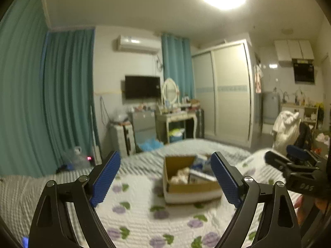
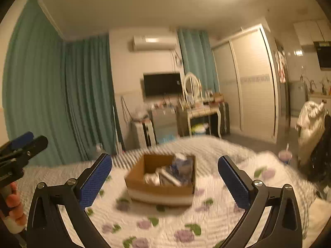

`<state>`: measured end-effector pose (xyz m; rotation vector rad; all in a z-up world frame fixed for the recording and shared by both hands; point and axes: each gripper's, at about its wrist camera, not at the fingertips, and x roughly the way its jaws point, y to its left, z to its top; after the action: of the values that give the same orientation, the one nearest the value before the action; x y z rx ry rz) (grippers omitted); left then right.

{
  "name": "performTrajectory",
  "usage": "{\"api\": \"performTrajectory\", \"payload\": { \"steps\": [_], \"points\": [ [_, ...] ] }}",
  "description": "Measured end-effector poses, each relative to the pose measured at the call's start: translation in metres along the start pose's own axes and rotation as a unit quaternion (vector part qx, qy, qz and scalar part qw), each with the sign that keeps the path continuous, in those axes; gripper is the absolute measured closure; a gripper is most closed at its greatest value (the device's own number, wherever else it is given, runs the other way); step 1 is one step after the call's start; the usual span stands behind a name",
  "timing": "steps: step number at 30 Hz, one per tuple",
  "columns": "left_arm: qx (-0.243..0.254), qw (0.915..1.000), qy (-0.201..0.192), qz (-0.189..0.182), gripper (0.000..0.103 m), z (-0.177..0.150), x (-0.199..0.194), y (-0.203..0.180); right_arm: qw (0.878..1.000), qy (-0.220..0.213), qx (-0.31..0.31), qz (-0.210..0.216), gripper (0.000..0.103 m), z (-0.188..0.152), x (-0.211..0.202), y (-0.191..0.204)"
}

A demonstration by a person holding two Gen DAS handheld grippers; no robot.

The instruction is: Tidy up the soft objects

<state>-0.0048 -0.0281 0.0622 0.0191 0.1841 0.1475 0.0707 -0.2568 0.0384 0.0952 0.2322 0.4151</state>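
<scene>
While both tools are held above the bed, neither carries anything. At far left hang teal curtains (image 1: 62, 95), reaching down to floor level beside the mattress. The left gripper (image 1: 165, 177) has its blue-padded fingers (image 1: 105, 179) spread wide apart, nothing between them, poised over the floral quilt (image 1: 140, 212). Ahead of it, resting on the quilt near the bed's middle, sits an open cardboard box (image 1: 186, 188) with soft items (image 1: 182, 174) inside; the contents are blurred and cannot be identified individually. On the wall beyond are a dark television (image 1: 142, 86) and an air conditioner (image 1: 137, 44) above it, with a dressing table (image 1: 175, 115) to their right. Further right stands a sliding-door wardrobe (image 1: 225, 93). The right gripper (image 2: 164, 177) is likewise spread wide and empty, pointing at the same box from the right side; seen from the left wrist view it appears at the far right edge, level with the box. White clothing (image 1: 286, 128) is draped over a chair at far right.
</scene>
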Motion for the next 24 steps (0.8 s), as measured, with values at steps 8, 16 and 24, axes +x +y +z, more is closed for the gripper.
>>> {"api": "performTrajectory", "payload": {
  "steps": [8, 16, 24],
  "points": [
    [0.021, 0.9991, 0.036, 0.006, 0.013, -0.037, 0.025, -0.009, 0.998, 0.05, -0.014, -0.018, 0.0, -0.03, 0.035, -0.002],
    [0.005, 0.9988, 0.049, -0.002, 0.013, -0.045, 0.027, 0.001, 0.998, 0.054, -0.008, -0.023, 0.0, -0.038, 0.037, -0.005],
    [0.001, 0.9983, 0.057, -0.007, 0.013, -0.047, 0.028, 0.003, 0.998, 0.054, -0.008, -0.023, 0.0, -0.038, 0.036, -0.001]
  ]
}}
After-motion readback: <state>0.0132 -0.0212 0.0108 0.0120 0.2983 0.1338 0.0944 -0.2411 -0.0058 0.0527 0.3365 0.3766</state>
